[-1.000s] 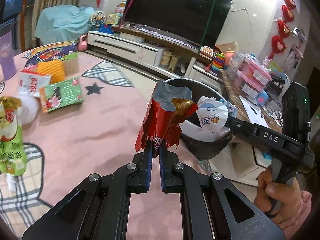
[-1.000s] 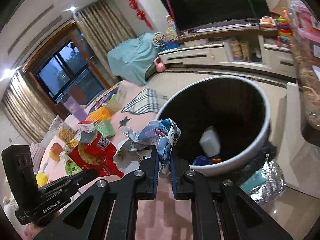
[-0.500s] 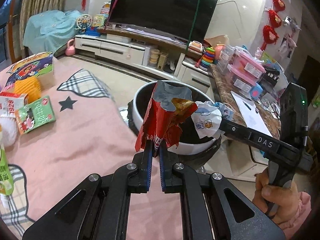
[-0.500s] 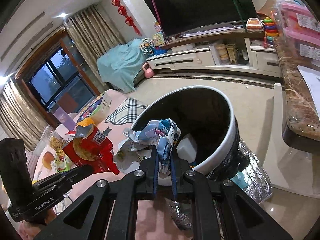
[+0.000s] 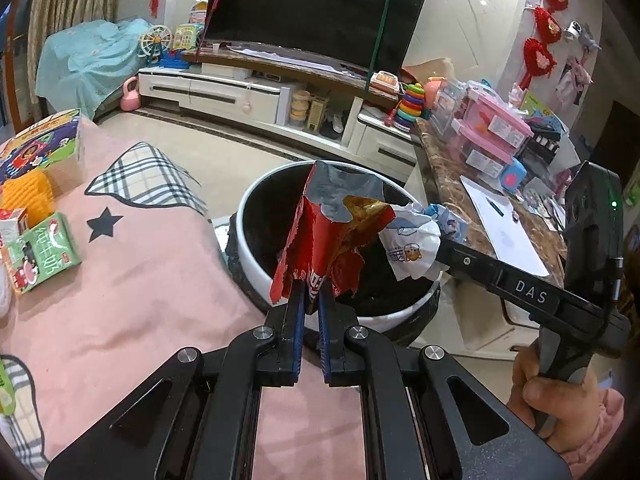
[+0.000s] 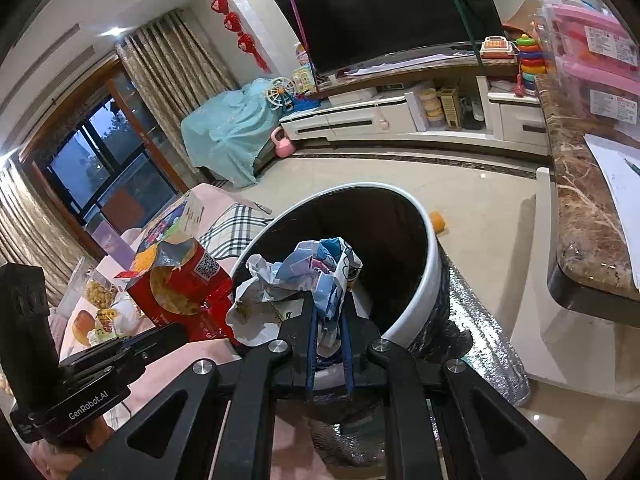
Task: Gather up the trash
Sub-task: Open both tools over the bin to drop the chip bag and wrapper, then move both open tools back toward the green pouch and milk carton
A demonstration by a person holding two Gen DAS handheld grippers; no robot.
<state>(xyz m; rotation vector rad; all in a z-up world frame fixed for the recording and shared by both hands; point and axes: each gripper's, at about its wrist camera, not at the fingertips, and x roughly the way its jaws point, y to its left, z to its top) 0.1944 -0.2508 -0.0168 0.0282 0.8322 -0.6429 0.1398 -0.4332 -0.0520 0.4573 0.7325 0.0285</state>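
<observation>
My left gripper (image 5: 311,292) is shut on a torn red snack bag (image 5: 328,228) and holds it over the near rim of a round white bin (image 5: 256,268) with a dark inside. My right gripper (image 6: 329,312) is shut on a crumpled white and blue wrapper (image 6: 312,280), held over the bin's (image 6: 424,300) near edge. In the left wrist view the wrapper (image 5: 412,244) hangs above the bin's right side. The red bag (image 6: 176,292) also shows at the left in the right wrist view.
A pink tablecloth (image 5: 132,280) carries a green carton (image 5: 40,252), a yellow pack (image 5: 28,196) and a picture box (image 5: 36,144). A marble counter (image 6: 584,240) with paper stands right of the bin. A TV stand (image 5: 280,88) is behind.
Both grippers have moved forward with their trash, from the table side to over the bin's opening. The bin now looms larger in both views. Both grips are unchanged.
</observation>
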